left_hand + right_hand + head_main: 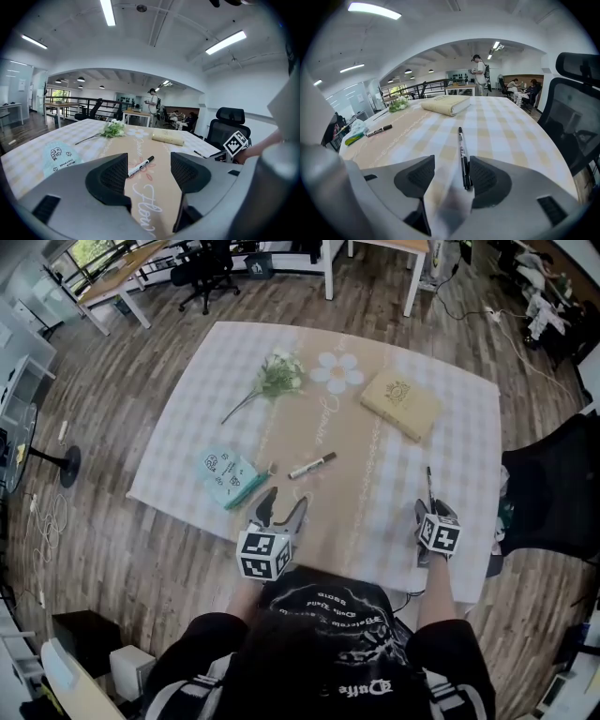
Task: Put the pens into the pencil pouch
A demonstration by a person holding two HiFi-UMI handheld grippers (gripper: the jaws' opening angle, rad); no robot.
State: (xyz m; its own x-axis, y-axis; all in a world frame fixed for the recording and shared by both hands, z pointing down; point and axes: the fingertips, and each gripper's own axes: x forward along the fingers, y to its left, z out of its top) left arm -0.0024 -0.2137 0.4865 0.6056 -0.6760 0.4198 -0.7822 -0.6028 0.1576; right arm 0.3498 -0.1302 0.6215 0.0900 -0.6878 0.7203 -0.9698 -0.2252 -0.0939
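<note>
Black pen [462, 157]: flat on the checked tablecloth [450, 427], right at the tip of the right gripper [429, 510], well apart from the pouch.
Right gripper view: here's the detail! The pen's near end lies inside the gap of the right gripper [451, 176], hard by the right-hand jaw. The jaws stand apart with nothing clamped.
Head view: from above, that same pen [430, 486] is only a thin dark line ahead of the gripper.
Marker pen [312, 465]: white barrel, black cap, out on the tan middle strip of the cloth, just right of the pouch.
Pencil pouch [231, 474]: pale teal, lying flat on the left side of the table; neither pen is in it.
Left gripper [284, 499]: jaws spread and empty, near the pouch's lower right corner.
Left gripper view: the marker pen [140, 166] shows through the gap of the left gripper [149, 171], farther along the cloth. The pencil pouch [60, 157] sits off to the left.
Farther out: a flower sprig [277, 377] and a cream book [401, 404] at the far side, an office chair [553, 493] to the right.
Background: only the gripper views catch a person standing [479, 75] across the room.
</note>
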